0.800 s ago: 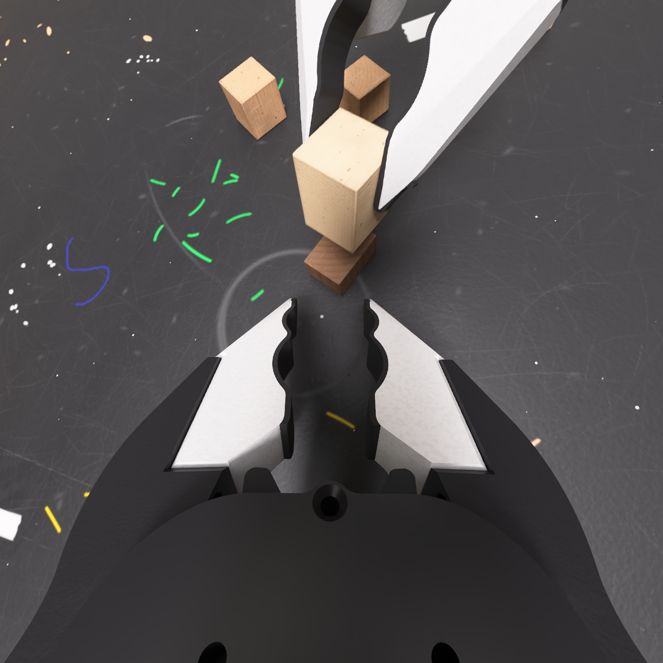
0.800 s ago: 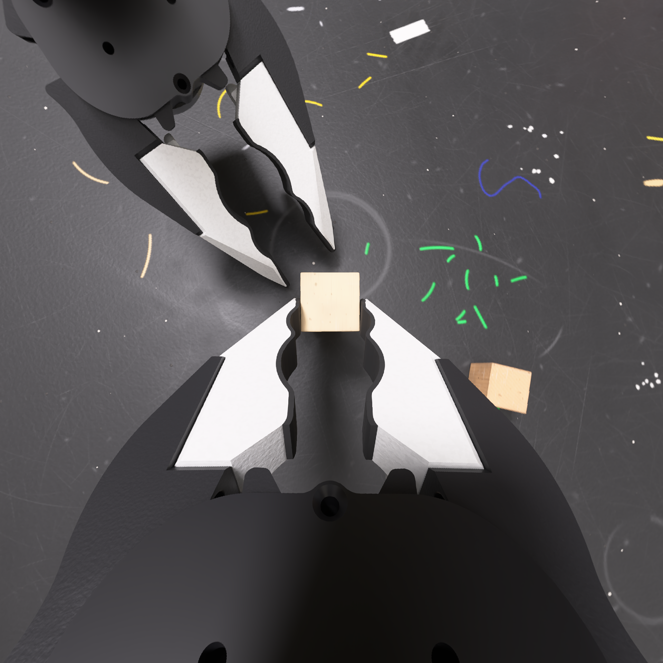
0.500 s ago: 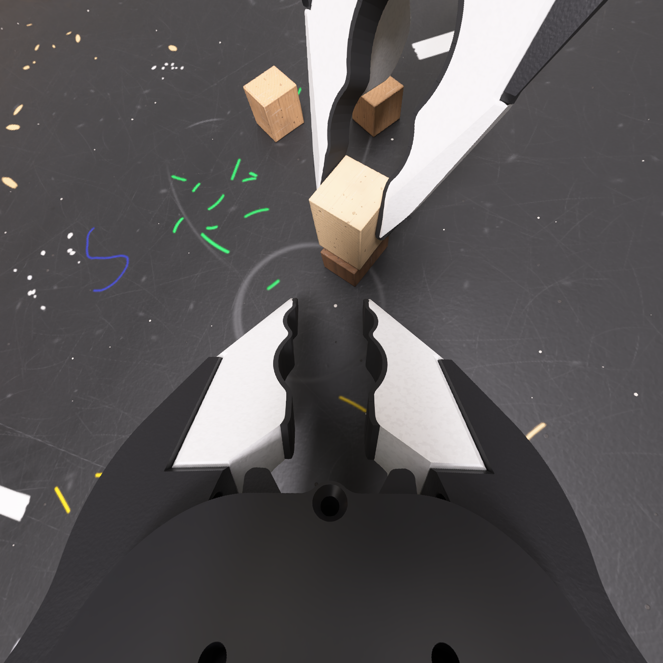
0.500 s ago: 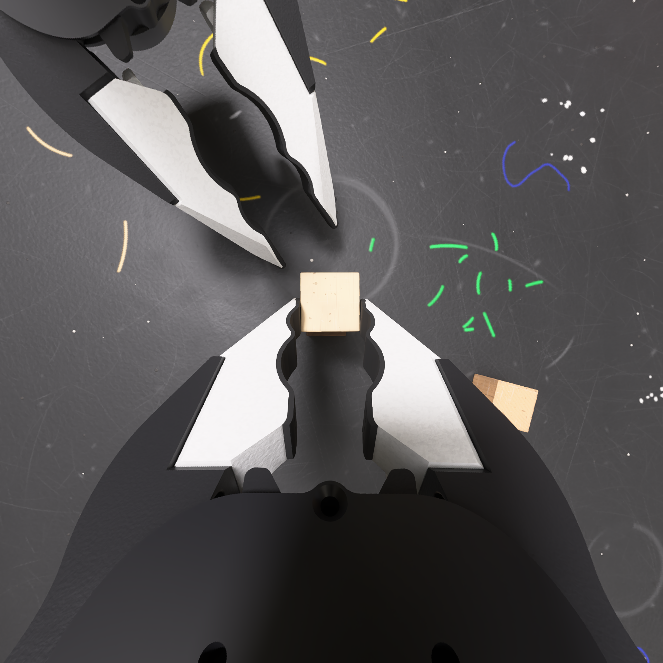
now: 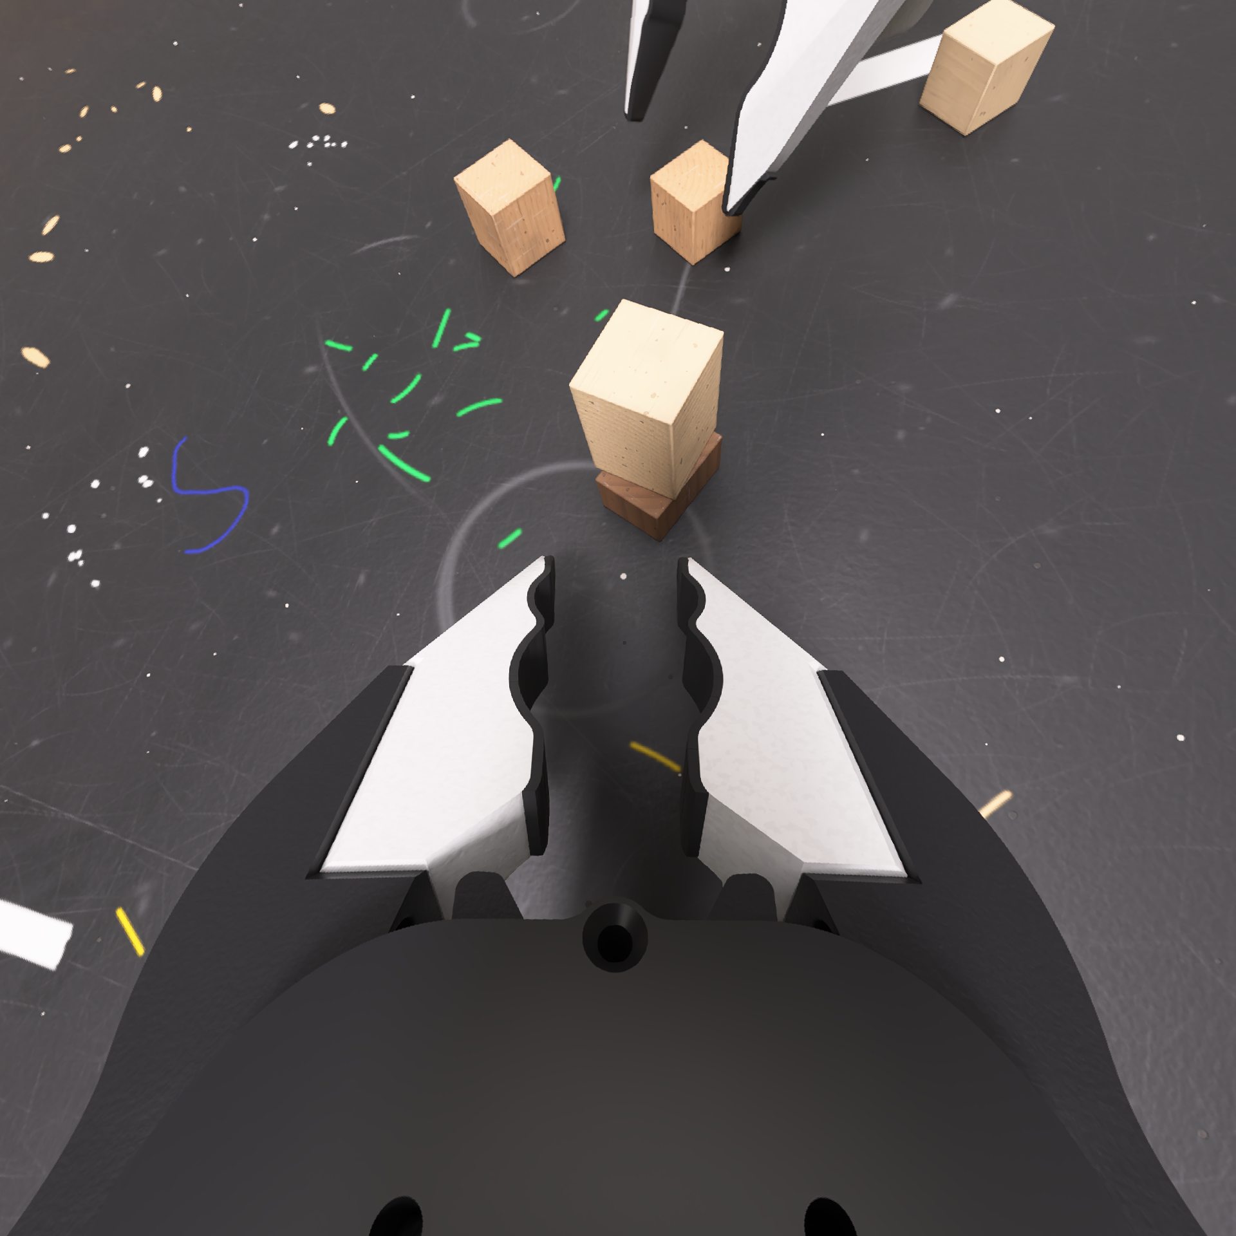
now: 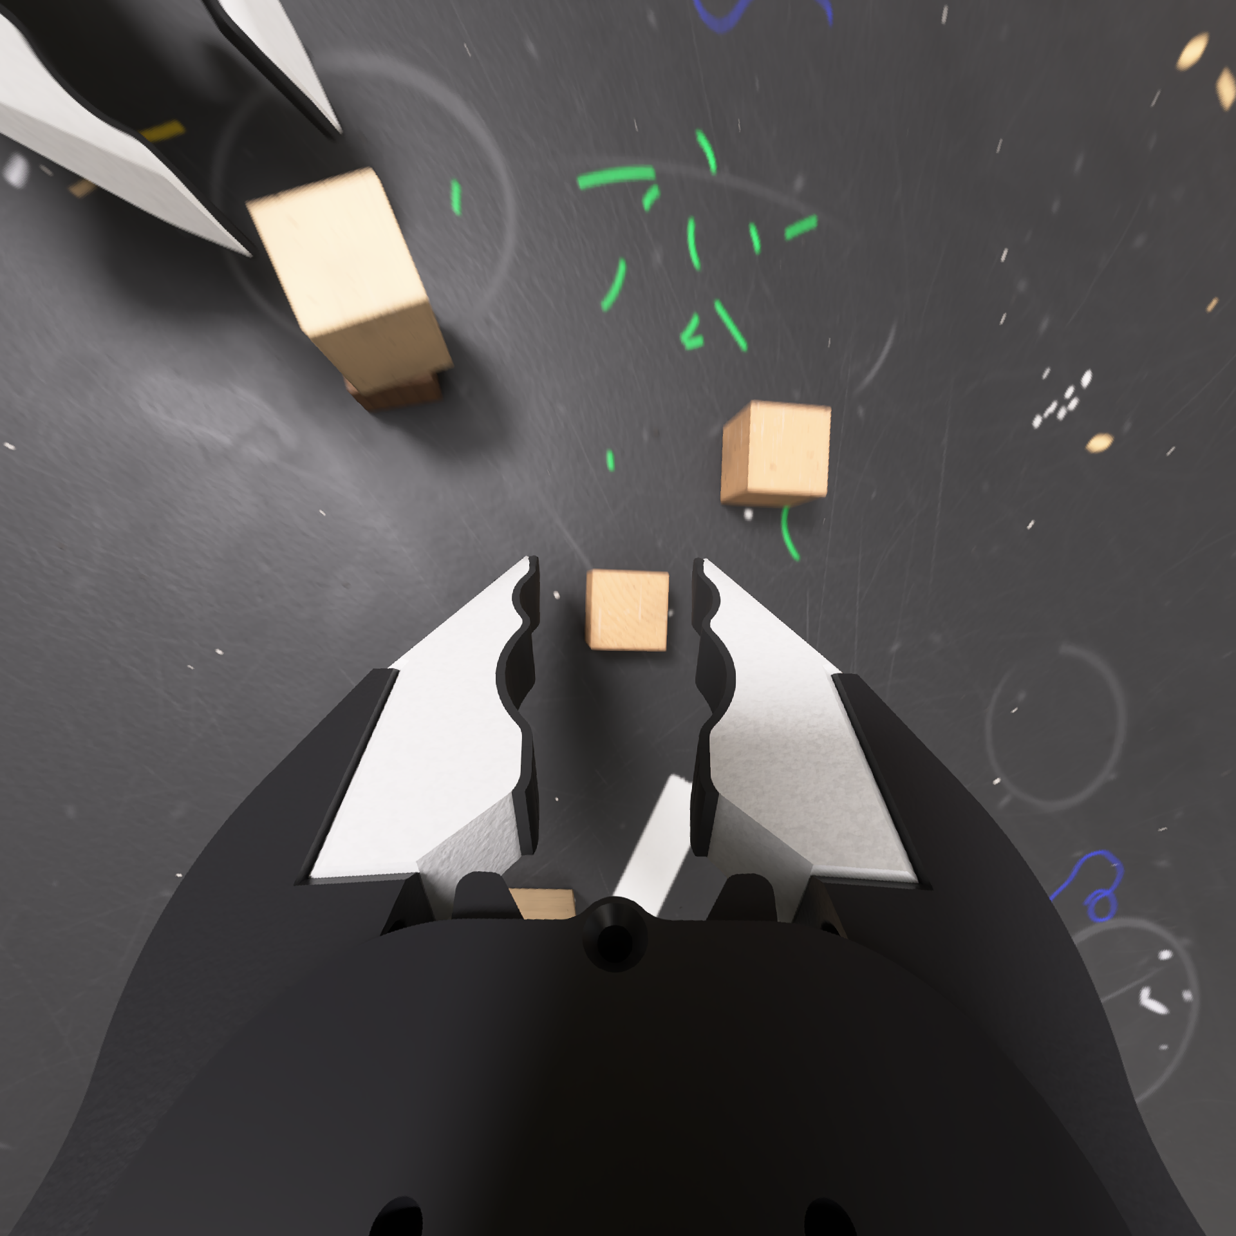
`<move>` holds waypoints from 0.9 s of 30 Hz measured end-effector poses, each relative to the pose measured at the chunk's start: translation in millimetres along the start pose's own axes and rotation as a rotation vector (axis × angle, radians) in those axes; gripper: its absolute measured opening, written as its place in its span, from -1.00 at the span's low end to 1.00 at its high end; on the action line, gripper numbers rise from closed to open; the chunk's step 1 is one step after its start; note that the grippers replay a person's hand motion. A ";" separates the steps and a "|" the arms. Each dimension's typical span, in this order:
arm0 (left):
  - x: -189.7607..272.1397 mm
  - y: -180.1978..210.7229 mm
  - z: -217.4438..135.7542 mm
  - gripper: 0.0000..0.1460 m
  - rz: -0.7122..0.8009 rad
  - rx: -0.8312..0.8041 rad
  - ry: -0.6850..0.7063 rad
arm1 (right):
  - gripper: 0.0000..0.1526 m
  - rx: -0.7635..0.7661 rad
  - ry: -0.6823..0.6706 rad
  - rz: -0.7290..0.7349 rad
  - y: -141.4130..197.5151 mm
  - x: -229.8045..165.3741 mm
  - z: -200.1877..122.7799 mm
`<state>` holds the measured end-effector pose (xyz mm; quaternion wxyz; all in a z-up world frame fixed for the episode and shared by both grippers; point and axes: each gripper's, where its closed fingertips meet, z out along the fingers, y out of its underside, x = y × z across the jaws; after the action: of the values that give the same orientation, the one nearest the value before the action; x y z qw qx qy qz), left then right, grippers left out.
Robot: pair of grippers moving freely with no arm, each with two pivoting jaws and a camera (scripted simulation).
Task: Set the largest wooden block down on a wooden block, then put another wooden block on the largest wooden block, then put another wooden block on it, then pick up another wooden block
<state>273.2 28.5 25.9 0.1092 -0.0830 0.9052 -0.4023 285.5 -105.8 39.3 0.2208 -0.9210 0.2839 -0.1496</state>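
The largest block point(image 5: 649, 394), pale wood, stands upright on a small dark brown block point(image 5: 659, 498), free of both grippers. It also shows in the right wrist view point(image 6: 341, 274). My left gripper point(image 5: 615, 568) is open and empty just short of this stack. My right gripper point(image 6: 615, 568) is open. A small tan block point(image 6: 627, 610) lies between its fingertips with a gap on each side. In the left wrist view the right gripper's fingers point(image 5: 782, 114) straddle that block point(image 5: 692, 200).
A second tan block point(image 5: 509, 207) stands left of the small one and shows in the right wrist view point(image 6: 776, 453). A pale block point(image 5: 986, 63) sits far right by a white strip. The dark table point(image 5: 1003, 468) carries coloured marks.
My right gripper has let go of the largest block, which now rests on the dark block, and has moved away over the small tan block. My left gripper stays open.
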 end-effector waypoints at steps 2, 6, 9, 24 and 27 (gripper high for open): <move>1.1 0.9 1.2 -0.50 0.004 -0.007 0.003 | -0.40 -0.028 -0.004 0.026 15.4 3.8 7.9; 0.5 1.9 0.6 -0.49 0.001 -0.007 -0.002 | -0.64 -0.049 -0.008 0.038 24.8 4.5 17.8; -1.0 0.3 -0.7 -0.50 -0.004 0.007 -0.009 | -0.64 0.050 -0.024 0.041 0.3 -1.0 5.0; 1.6 2.5 2.1 -0.49 0.016 -0.001 -0.010 | -0.64 0.072 -0.137 -0.156 -78.8 -59.3 -2.0; 2.6 2.3 2.9 -0.49 0.021 -0.004 -0.007 | -0.60 0.042 -0.111 -0.156 -76.6 -57.0 0.7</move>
<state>271.4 27.4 21.9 0.1164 -0.0749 0.9065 -0.3988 275.5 -15.2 67.8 0.2431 -0.9423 0.1954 -0.1213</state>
